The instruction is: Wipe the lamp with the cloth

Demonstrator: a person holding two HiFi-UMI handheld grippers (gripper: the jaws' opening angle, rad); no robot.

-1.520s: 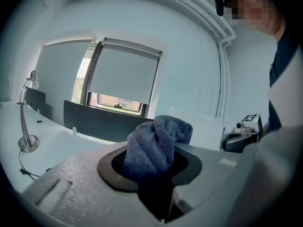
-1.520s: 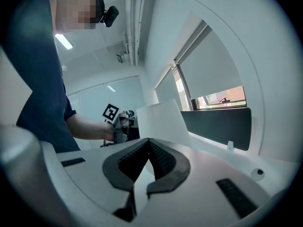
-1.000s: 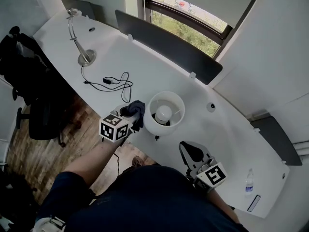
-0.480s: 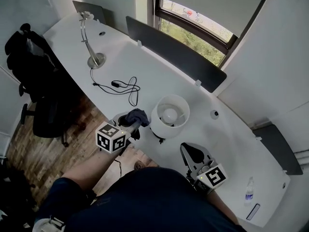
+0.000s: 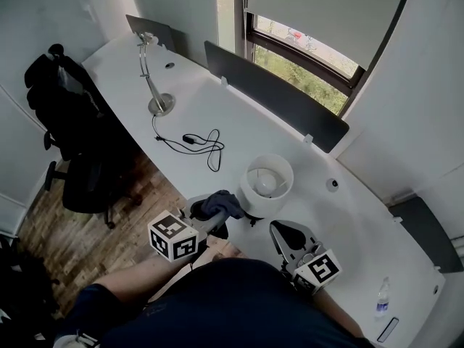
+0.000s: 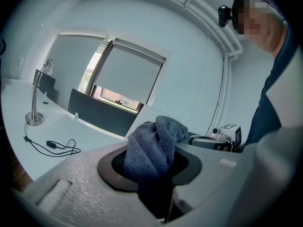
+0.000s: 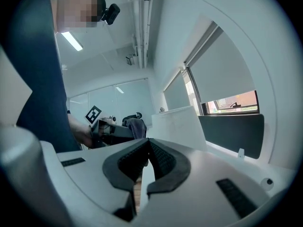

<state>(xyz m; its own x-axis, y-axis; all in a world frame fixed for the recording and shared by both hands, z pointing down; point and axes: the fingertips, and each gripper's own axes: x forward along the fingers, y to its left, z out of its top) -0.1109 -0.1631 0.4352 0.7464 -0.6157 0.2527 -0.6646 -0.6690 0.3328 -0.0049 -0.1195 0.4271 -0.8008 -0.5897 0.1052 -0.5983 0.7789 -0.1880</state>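
Observation:
A white lamp with a round shade stands near the desk's front edge; its shade also shows in the right gripper view. My left gripper is shut on a dark blue cloth, held just left of the shade. The cloth bulges up between the jaws in the left gripper view. My right gripper hovers at the desk's front edge, right of and below the lamp, its jaws shut with nothing between them.
A silver desk lamp stands at the far left of the white desk, with a black cable coiled beside it. A dark divider runs along the back. A black chair stands left. A small bottle sits far right.
The head view has shifted, so the desk sits lower right in frame. My left gripper with the cloth stays beside the lamp shade. The right gripper has held its place.

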